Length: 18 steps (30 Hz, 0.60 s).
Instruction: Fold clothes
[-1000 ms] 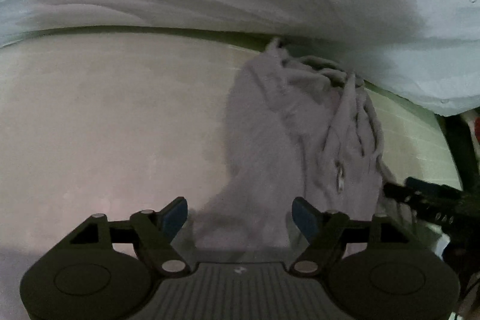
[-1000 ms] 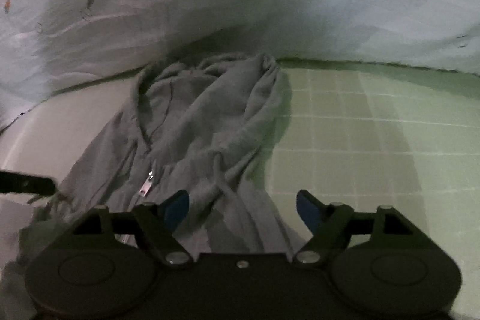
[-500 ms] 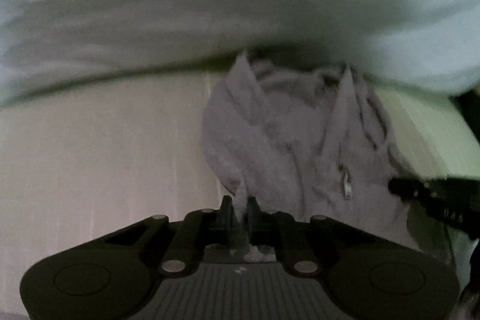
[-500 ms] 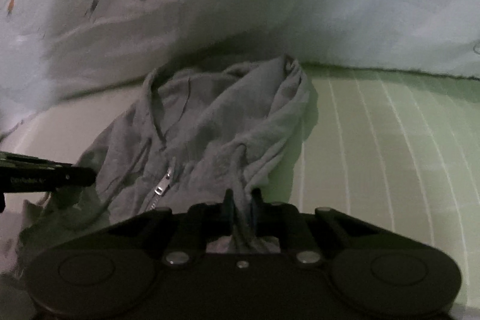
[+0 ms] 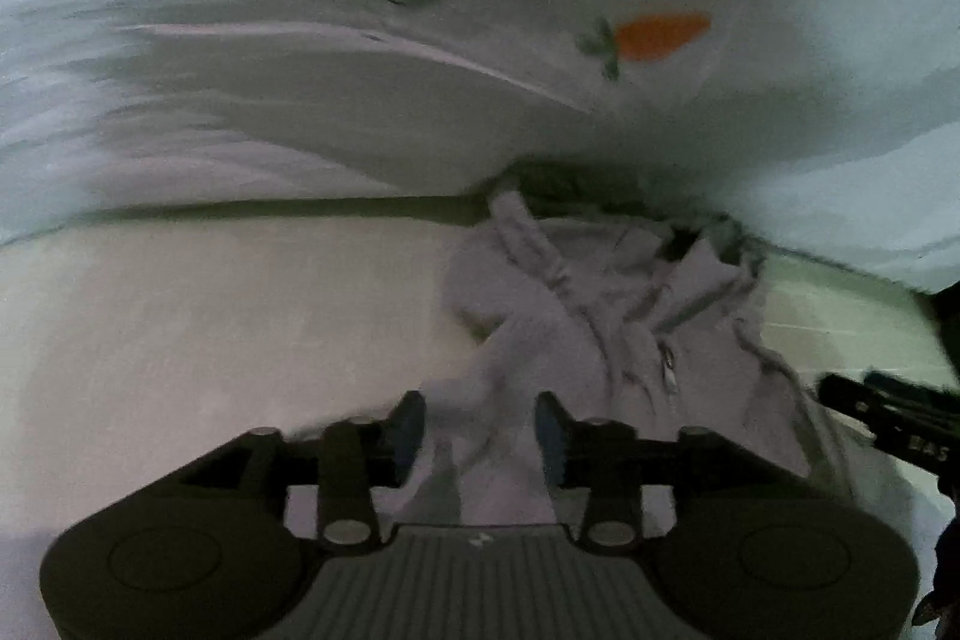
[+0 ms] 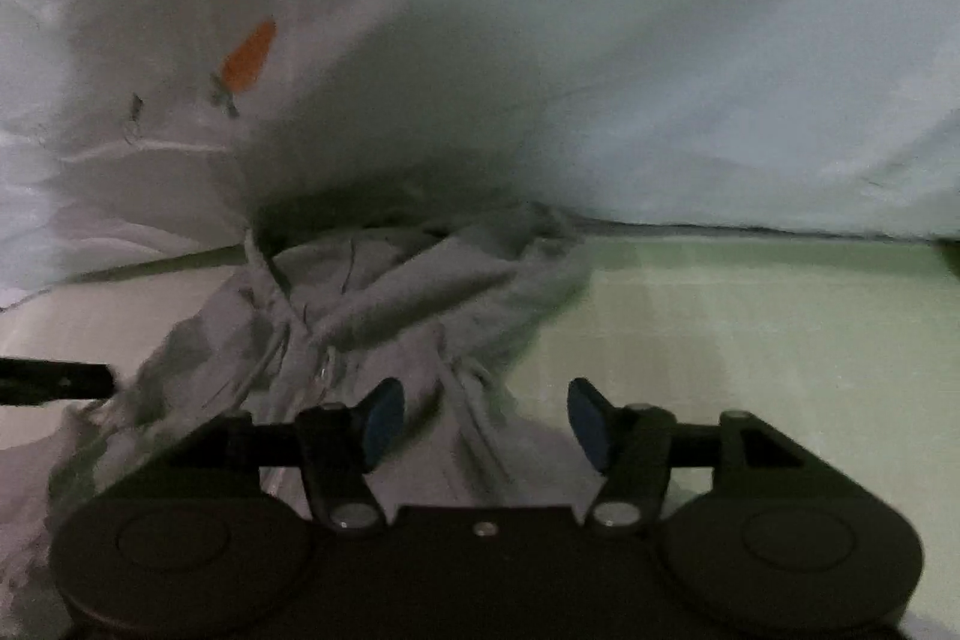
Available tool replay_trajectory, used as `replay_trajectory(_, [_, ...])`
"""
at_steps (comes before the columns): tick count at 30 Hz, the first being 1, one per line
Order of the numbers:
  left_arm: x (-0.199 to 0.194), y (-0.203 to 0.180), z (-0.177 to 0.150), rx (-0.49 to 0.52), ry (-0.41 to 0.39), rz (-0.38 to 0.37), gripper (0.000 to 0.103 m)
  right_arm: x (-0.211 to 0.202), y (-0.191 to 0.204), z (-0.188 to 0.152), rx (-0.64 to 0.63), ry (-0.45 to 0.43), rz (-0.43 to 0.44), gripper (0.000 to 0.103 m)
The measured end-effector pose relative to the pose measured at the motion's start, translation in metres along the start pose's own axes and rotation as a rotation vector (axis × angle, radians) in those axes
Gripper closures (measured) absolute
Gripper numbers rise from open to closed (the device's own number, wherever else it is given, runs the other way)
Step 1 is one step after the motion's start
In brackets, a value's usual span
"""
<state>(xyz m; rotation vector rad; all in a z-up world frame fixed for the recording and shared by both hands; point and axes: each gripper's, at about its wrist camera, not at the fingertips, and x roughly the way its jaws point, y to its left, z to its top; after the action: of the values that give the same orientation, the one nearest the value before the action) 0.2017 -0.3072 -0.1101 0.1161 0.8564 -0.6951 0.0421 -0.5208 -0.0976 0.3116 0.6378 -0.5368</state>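
Both tongs reopened since half sec ago, when each was clamped on fabric. Left tongs (image 5: 479,430) now parted, gray hoodie (image 5: 606,340) cloth lying between fingers, not pinched. Right tongs (image 6: 478,424) spread wider, drawstring (image 6: 474,436) running between them. Hoodie crumpled on bed, straddling pale sheet (image 5: 210,328) and green checked sheet (image 6: 750,334); hood end against white carrot-print duvet (image 6: 540,40). Zipper pull (image 5: 667,367) visible mid-garment.

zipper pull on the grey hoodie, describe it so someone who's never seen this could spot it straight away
Start at the pale quilt printed with an orange carrot; the crumpled grey hoodie lies just below it. Near the hoodie's middle, under the neck opening, hangs the zipper pull, the only small shiny metal piece among soft grey folds and drawcords.
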Motion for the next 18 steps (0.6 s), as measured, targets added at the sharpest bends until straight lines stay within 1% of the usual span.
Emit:
replay_trajectory(2, [-0.036, 0.019, -0.021, -0.040, 0.005, 0.018, 0.045, -0.036, -0.009, -0.020, 0.045, 0.015, 0.021, 0.040])
replay_trajectory(3, [-0.051, 0.027, -0.035, -0.053, 0.017, 0.033, 0.043, -0.054, -0.012, -0.034, 0.060, 0.027, 0.024, 0.040])
replay_trajectory(5, [-0.076, 0.042, -0.066, -0.074, 0.061, 0.062, 0.043, -0.081, -0.022, -0.063, 0.088, 0.069, 0.015, 0.040])
replay_trajectory(8, [-0.104, 0.061, -0.111, -0.121, 0.139, 0.085, 0.043, -0.116, -0.037, -0.107, 0.130, 0.138, -0.003, 0.040])
replay_trajectory(11, [-0.128, 0.067, -0.150, -0.160, 0.190, 0.111, 0.043, -0.143, -0.046, -0.143, 0.171, 0.198, -0.014, 0.041])
replay_trajectory(15, [-0.148, 0.065, -0.183, -0.219, 0.226, 0.066, 0.043, -0.167, -0.045, -0.174, 0.217, 0.244, 0.001, 0.041])
replay_trajectory(18, [-0.148, 0.065, -0.198, -0.264, 0.249, 0.042, 0.042, -0.171, -0.040, -0.182, 0.220, 0.261, 0.011, 0.041])
